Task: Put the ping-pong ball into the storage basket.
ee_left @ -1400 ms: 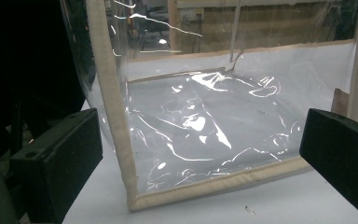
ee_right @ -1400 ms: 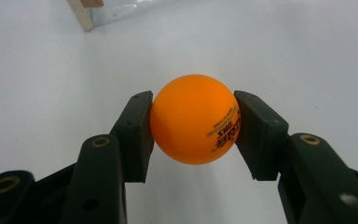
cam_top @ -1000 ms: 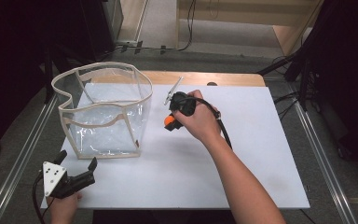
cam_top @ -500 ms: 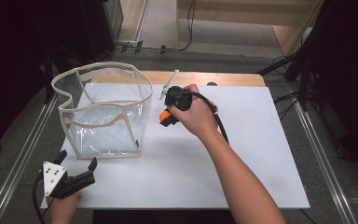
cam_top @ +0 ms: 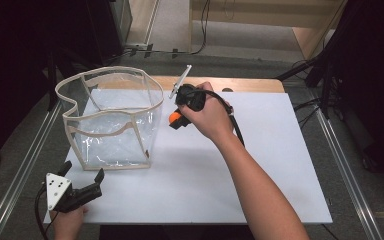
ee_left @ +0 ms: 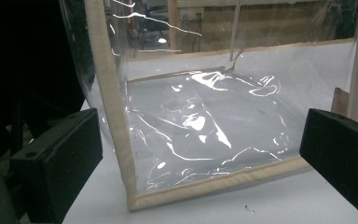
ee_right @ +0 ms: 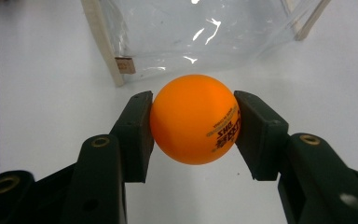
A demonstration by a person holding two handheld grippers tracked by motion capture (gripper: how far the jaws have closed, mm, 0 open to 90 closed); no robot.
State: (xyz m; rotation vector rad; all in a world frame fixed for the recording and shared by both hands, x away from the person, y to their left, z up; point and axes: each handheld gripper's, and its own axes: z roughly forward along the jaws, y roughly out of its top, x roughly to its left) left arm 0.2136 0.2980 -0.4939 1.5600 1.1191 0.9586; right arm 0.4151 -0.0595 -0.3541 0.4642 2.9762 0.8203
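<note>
An orange ball (ee_right: 195,119) with black print sits between the two black jaws of my right gripper (ee_right: 193,122), which is shut on it. In the high view the ball (cam_top: 175,120) hangs above the white table, just right of a clear plastic bag (cam_top: 111,119) with a cream fabric trim, standing upright and open at the top. My left gripper (cam_top: 82,180) rests at the table's near left corner, open, its jaws pointing at the bag's near lower edge (ee_left: 205,186) with nothing between them.
The white tabletop (cam_top: 260,165) stretches to the right and front of the bag. A thin white stick (cam_top: 181,80) juts up behind the right hand. Metal rails (cam_top: 20,170) run along both sides of the table. A wooden strip (cam_top: 250,84) borders the far edge.
The right hand has lifted the orange ball off the table and drifted slightly left, nearer the bag. The left gripper has stayed put.
</note>
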